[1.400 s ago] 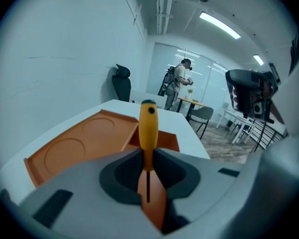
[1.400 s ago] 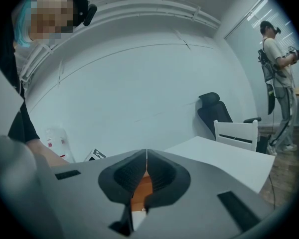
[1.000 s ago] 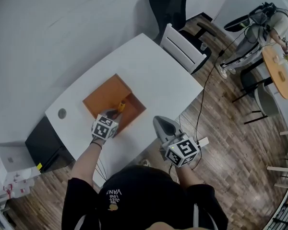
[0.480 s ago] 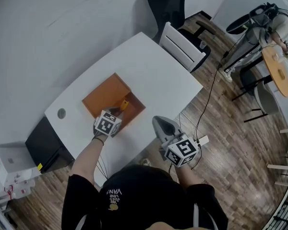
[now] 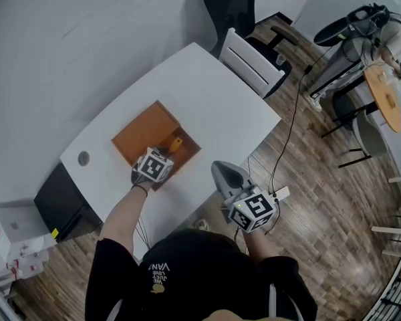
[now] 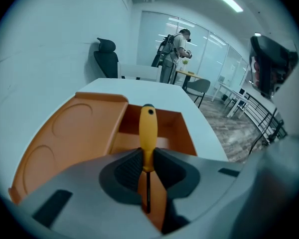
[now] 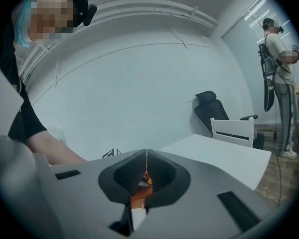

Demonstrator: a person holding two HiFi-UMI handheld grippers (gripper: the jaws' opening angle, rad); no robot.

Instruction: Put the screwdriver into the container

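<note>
My left gripper (image 6: 147, 156) is shut on a screwdriver (image 6: 148, 131) with a yellow handle and a thin dark shaft. The handle points forward over the deep compartment of the orange container (image 6: 74, 128). In the head view the left gripper (image 5: 162, 154) hovers above the near part of the orange container (image 5: 144, 131), with the screwdriver's yellow handle (image 5: 176, 143) sticking out past it. My right gripper (image 5: 222, 174) hangs shut off the table's near edge, holding nothing; in the right gripper view its jaws (image 7: 146, 159) meet at the tips.
The container rests on a white table (image 5: 214, 105). A white chair (image 5: 252, 62) and a black office chair (image 5: 230, 2) stand at the far side. A cable (image 5: 291, 129) runs across the wood floor. A person (image 5: 381, 35) stands by a round table at far right.
My left gripper has carried the screwdriver forward and a little right, further over the orange container. The right gripper has stayed in place.
</note>
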